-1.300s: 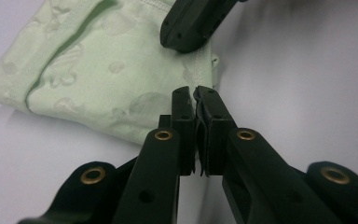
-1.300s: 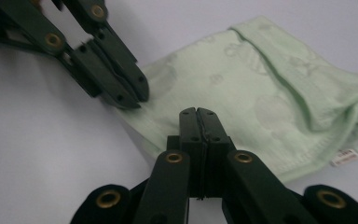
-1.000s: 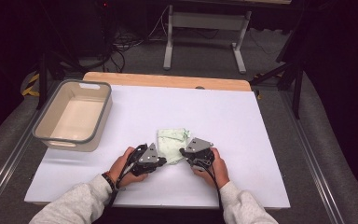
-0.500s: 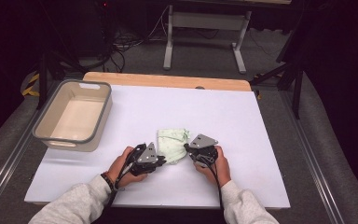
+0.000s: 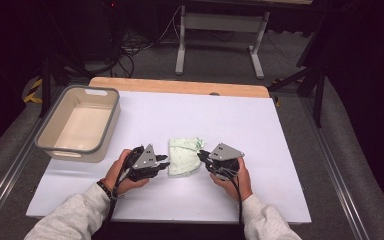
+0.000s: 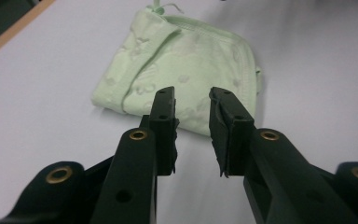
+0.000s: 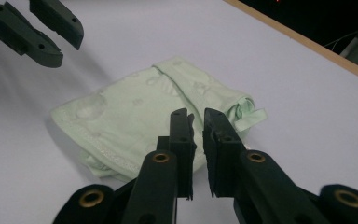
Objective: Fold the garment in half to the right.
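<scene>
Cloth's [image 6: 182, 77] near edge behind claw [image 6: 192, 105]

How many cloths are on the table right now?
1. A folded green cloth lies near the front edge, between the two tools; the bin at left looks empty.

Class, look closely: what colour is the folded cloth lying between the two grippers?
The cloth is pale green with a faint raised pattern, clearest in the left gripper view.
</scene>
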Motion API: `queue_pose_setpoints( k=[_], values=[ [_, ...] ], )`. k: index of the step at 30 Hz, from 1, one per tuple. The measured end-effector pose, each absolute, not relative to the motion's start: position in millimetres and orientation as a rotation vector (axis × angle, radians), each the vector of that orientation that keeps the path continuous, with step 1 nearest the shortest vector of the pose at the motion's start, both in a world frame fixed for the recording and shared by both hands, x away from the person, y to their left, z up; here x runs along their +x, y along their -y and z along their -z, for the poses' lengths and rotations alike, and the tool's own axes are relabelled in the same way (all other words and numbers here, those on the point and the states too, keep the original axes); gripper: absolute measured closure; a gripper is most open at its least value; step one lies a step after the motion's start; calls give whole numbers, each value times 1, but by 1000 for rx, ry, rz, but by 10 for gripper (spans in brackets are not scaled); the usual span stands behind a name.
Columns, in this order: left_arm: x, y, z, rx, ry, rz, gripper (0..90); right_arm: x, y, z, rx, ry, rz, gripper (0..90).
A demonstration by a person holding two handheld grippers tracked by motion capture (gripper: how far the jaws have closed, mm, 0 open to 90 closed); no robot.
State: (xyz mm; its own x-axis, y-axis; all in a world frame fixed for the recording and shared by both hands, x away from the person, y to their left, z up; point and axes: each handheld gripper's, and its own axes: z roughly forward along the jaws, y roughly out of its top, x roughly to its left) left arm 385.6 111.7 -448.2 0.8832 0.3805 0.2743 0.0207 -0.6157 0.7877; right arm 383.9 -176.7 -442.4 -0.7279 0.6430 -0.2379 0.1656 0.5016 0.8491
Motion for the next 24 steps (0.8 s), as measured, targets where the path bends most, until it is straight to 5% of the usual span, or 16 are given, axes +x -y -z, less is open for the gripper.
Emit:
queue_pose_setpoints(
  k=[6,24],
  values=[
    [389,-122,448,2170,-309,-547,638,378,181,438,634,-2187,-1195,772],
    [384,-141,442,2104,-356,-594,333,363,195,430,601,-2128,-1234,432]
  ],
)
